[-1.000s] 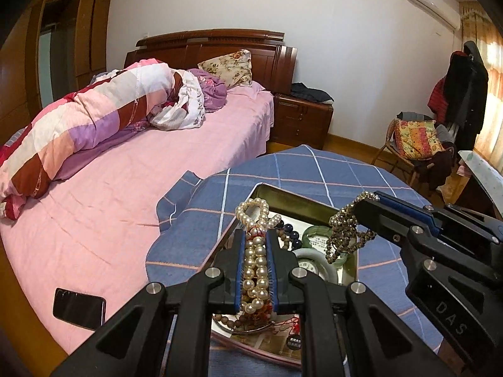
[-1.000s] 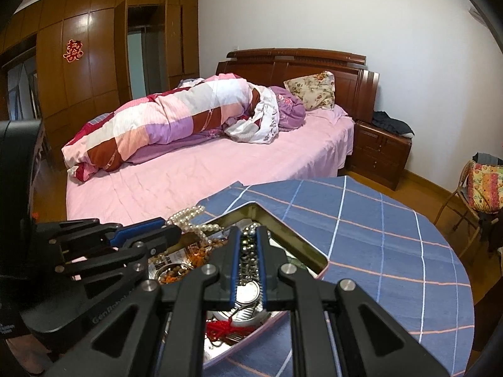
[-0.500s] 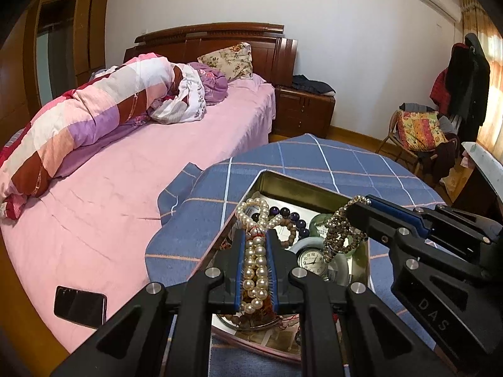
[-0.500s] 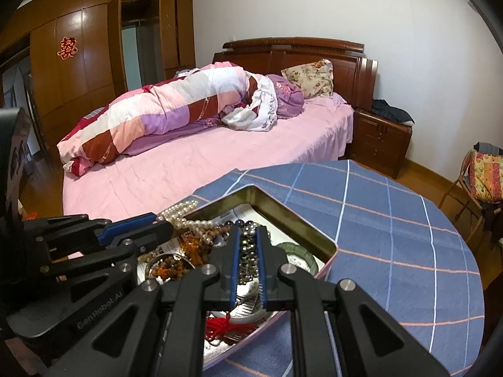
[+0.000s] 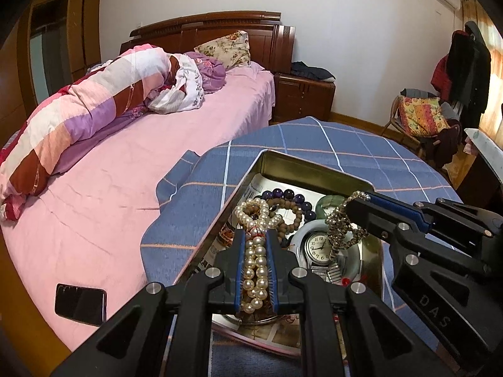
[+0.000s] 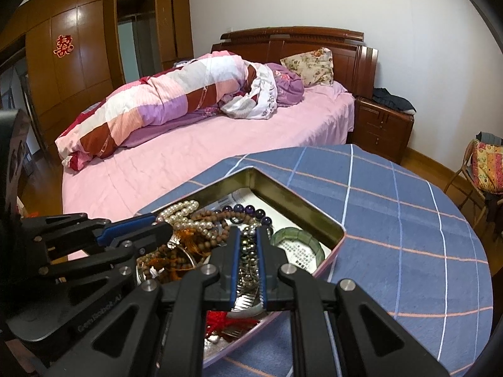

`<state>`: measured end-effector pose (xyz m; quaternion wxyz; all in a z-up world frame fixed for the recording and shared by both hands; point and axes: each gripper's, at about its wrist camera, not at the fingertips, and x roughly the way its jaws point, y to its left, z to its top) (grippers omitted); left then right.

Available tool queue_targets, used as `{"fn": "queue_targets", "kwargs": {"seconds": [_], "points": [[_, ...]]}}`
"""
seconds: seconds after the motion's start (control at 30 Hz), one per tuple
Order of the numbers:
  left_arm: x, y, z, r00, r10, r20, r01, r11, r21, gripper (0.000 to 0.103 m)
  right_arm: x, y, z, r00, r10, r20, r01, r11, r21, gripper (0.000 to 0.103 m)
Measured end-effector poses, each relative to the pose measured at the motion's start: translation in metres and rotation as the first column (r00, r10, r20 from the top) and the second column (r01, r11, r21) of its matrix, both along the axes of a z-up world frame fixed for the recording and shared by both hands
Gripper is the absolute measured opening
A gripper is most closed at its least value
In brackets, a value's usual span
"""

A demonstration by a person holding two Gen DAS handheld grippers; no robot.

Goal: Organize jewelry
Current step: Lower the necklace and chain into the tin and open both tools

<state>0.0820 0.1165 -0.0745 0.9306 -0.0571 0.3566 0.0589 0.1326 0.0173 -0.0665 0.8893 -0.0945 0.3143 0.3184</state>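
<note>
Jaws of both grippers are clamped: the left gripper [image 5: 255, 235] on a pearl necklace [image 5: 256, 262], the right gripper [image 6: 248, 235] on a metal bead chain [image 5: 341, 224], over the tin [image 5: 314, 169]. Judged next: lower and release.

- grippers: two, left gripper [image 5: 255, 235], right gripper [image 6: 248, 234]
- tin [image 5: 314, 169]: one
- pearl strand [image 5: 254, 267]: one
- watch [image 5: 319, 246]: one
- green bangle [image 6: 297, 235]: one, at 1 o'clock of the right gripper
- phone [image 5: 80, 303]: one
</note>
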Motion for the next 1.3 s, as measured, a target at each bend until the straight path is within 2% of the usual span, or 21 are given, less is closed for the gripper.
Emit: {"fn": "queue_targets", "kwargs": {"seconds": [0.67, 1.03, 1.07, 1.13, 1.17, 1.2, 1.3], "points": [[0.004, -0.005, -0.010, 0.999, -0.020, -0.047, 0.021, 1.000, 0.014, 0.012, 0.001, 0.002, -0.015, 0.999, 0.000, -0.049, -0.002, 0.999, -0.037, 0.012], [0.007, -0.003, -0.013, 0.998, -0.016, -0.066, 0.015, 1.000, -0.004, 0.013, 0.003, 0.005, -0.020, 0.997, 0.000, -0.071, -0.003, 0.999, -0.045, 0.013], [0.007, -0.003, -0.013, 0.998, -0.015, -0.068, 0.015, 1.000, -0.005, 0.015, 0.004, 0.004, -0.020, 0.997, -0.005, -0.073, 0.002, 0.999, -0.041, 0.014], [0.007, -0.003, -0.013, 0.997, -0.014, -0.069, 0.014, 1.000, -0.005, 0.023, 0.005, 0.002, -0.020, 0.997, -0.011, -0.081, 0.008, 1.000, -0.030, 0.026], [0.007, -0.003, -0.011, 0.998, -0.005, -0.067, 0.005, 1.000, 0.000, 0.033, 0.005, -0.001, -0.020, 0.996, -0.010, -0.088, 0.008, 1.000, -0.019, 0.040], [0.006, -0.003, -0.010, 0.998, 0.009, -0.064, -0.009, 1.000, 0.007, 0.043, 0.006, -0.003, -0.019, 0.996, -0.018, -0.088, 0.017, 1.000, -0.011, 0.042], [0.000, 0.000, -0.003, 0.999, 0.033, -0.037, -0.033, 0.999, 0.002, 0.062, 0.006, -0.014, -0.013, 0.995, -0.039, -0.096, 0.041, 0.999, 0.016, 0.045]]}}
